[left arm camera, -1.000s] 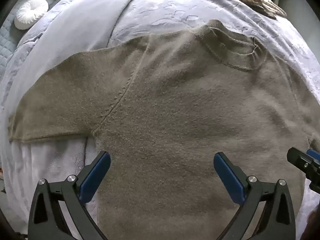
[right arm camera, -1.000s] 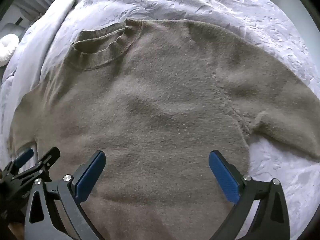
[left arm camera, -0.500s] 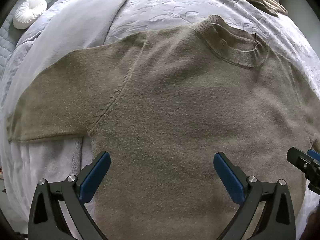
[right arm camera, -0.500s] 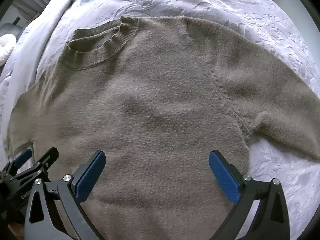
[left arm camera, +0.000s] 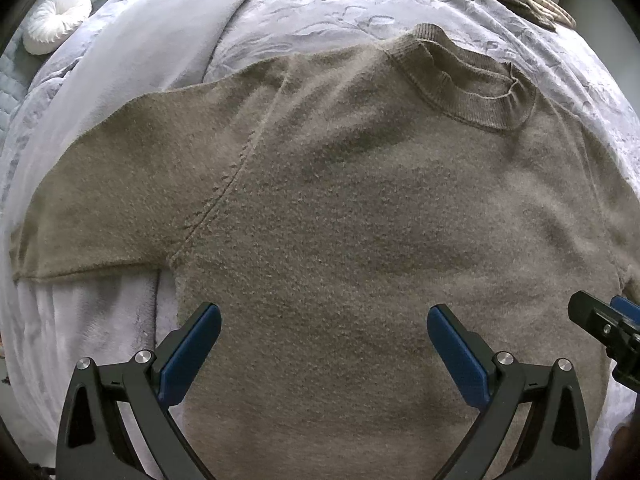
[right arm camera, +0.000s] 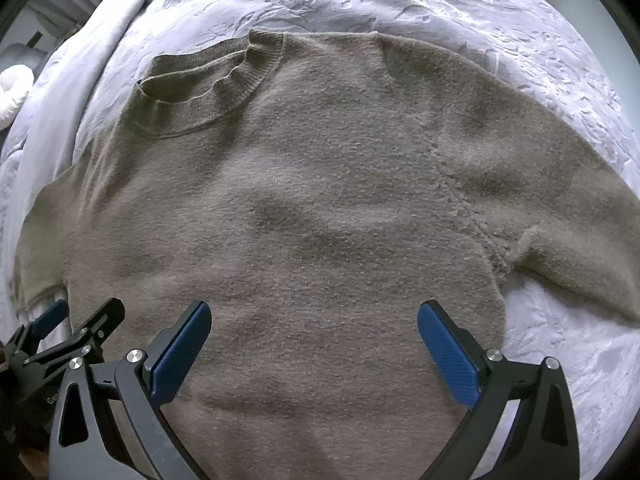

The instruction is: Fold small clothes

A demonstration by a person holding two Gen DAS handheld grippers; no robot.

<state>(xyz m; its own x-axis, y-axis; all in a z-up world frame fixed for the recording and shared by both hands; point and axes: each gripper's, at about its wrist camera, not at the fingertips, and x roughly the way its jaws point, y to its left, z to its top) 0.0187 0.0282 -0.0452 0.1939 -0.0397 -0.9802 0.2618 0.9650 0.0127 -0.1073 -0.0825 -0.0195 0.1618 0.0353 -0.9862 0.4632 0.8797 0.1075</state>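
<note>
Left wrist view: olive-brown knit short-sleeved sweater (left arm camera: 360, 220) lies flat, face up, both sleeves out, on the pale lilac embossed bedspread (left arm camera: 320, 4), left gripper (left arm camera: 324, 340) over its lower body with jaws wide open, holding nothing. Right gripper (right arm camera: 314, 336) likewise gapes empty over the hem area. No fold made yet; sleeves and body all remain.

I am seeing soft, even daylight in both wrist views; the fuzzy taupe knitted sweater (left arm camera: 360, 220) is showing faint fold shadows, the pale lilac embossed bedspread (right arm camera: 440, 4) is glaring mildly, and the fisheye edges are bending and vignetting black.
</note>
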